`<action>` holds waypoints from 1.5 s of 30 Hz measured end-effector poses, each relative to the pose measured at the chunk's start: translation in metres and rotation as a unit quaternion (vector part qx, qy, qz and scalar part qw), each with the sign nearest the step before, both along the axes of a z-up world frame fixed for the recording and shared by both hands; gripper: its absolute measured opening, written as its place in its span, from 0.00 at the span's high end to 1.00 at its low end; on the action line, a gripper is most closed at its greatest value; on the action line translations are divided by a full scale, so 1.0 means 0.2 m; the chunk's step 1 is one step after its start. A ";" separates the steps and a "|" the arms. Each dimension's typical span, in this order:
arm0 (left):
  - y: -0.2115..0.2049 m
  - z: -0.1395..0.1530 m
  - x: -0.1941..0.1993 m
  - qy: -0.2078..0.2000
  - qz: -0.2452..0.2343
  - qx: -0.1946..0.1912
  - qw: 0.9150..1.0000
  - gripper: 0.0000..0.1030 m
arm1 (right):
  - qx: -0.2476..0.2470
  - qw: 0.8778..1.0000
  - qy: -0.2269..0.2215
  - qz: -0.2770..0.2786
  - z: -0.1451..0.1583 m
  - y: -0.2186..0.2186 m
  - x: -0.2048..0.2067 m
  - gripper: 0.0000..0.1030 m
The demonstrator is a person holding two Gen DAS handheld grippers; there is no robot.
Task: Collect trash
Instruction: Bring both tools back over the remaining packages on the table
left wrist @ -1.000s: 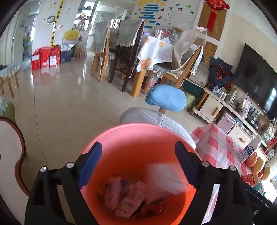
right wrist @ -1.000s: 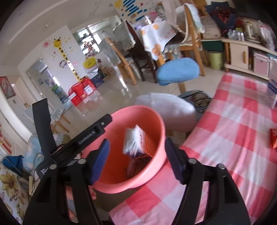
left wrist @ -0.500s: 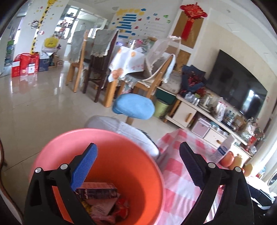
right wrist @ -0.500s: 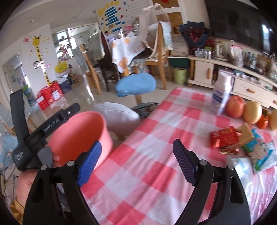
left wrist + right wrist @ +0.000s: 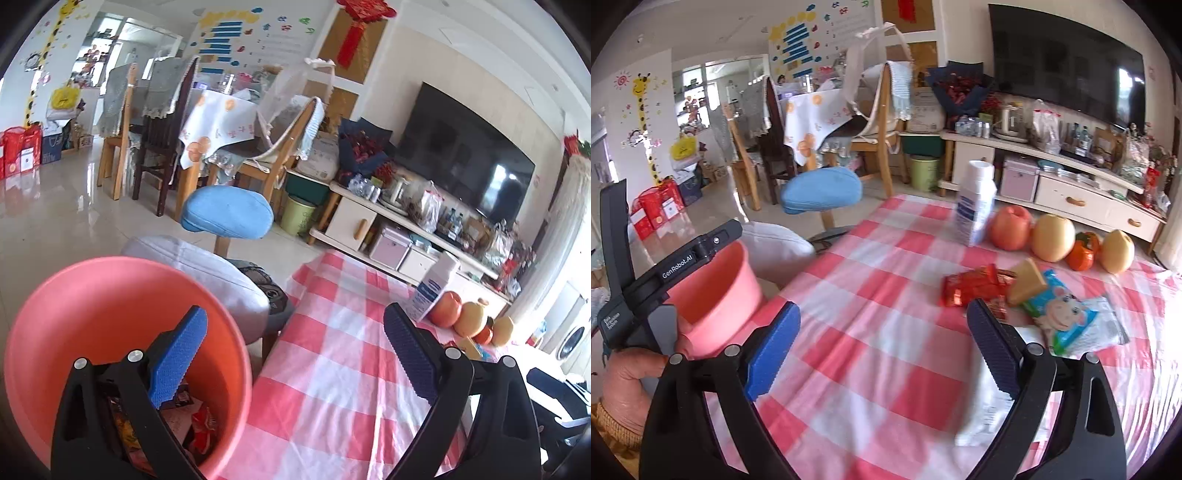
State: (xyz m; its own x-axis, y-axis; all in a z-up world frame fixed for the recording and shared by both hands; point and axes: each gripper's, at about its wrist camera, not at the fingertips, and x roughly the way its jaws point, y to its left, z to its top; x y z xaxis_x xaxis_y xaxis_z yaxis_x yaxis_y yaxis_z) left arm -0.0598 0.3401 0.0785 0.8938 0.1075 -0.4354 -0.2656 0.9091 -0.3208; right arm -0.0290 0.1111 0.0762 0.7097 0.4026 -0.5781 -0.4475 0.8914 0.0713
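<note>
Only the left wrist view looks into the pink bin (image 5: 122, 295), which stands at the near-left edge of the bench (image 5: 332, 369) and holds several crumpled wrappers (image 5: 201, 424) at its bottom. Only the right wrist view shows the trash still lying on the checked cloth: one red wrapper (image 5: 975, 290), one tan wedge-shaped packet (image 5: 1028, 282), one blue-and-white cartoon packet (image 5: 1067, 317) and one white slip (image 5: 986, 417) near the right tool (image 5: 882, 350). That view also shows the person's hand (image 5: 628, 373) gripping the handle of the left tool (image 5: 293, 350) beside the bin. Both tools tilt downward; the left hangs over the bin's rim and the cloth, the right over the cloth short of the packets. The jaws of each have just been opening and stand wide, with nothing between them. Beyond the trash stand one white carton (image 5: 975, 206) and four fruits in a row (image 5: 1052, 238), three large and pale or pinkish, one small and orange-red.
</note>
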 end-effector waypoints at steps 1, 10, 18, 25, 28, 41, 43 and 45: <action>-0.02 0.00 0.01 -0.001 -0.004 0.000 1.000 0.08 | -0.001 1.000 -0.001 -0.003 0.00 -0.02 0.00 0.10; -0.20 -0.02 0.07 0.015 -0.040 0.019 0.999 0.08 | -0.020 0.999 -0.017 -0.030 -0.02 -0.20 0.00 0.09; -0.36 -0.03 0.11 0.030 -0.096 0.030 0.995 0.08 | -0.030 0.998 -0.032 -0.049 -0.04 -0.32 -0.02 0.09; -0.54 -0.06 0.15 0.058 -0.145 0.042 0.987 0.08 | -0.041 0.996 -0.044 -0.059 -0.06 -0.41 -0.02 0.09; -0.61 -0.08 0.16 0.073 -0.161 0.056 0.983 0.08 | -0.045 0.996 -0.048 -0.063 -0.07 -0.44 -0.01 0.09; -0.81 -0.15 0.21 0.113 -0.179 0.095 0.973 0.08 | -0.012 0.993 -0.011 -0.117 -0.12 -0.81 0.09 0.08; -0.84 -0.15 0.22 0.118 -0.181 0.098 0.971 0.08 | 0.001 0.992 0.000 -0.129 -0.13 -0.90 0.12 0.08; -0.87 -0.15 0.24 0.120 -0.186 0.095 0.970 0.08 | 0.012 0.990 0.009 -0.140 -0.14 -0.97 0.14 0.08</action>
State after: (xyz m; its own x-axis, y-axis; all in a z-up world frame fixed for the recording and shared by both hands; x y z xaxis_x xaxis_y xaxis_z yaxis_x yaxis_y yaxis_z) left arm -0.0122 0.1666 0.0479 0.7608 -0.1048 -0.6405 0.0461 0.9931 -0.1077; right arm -0.0006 -0.0838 0.0488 0.7850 0.2048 -0.5847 -0.1808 0.9784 0.1000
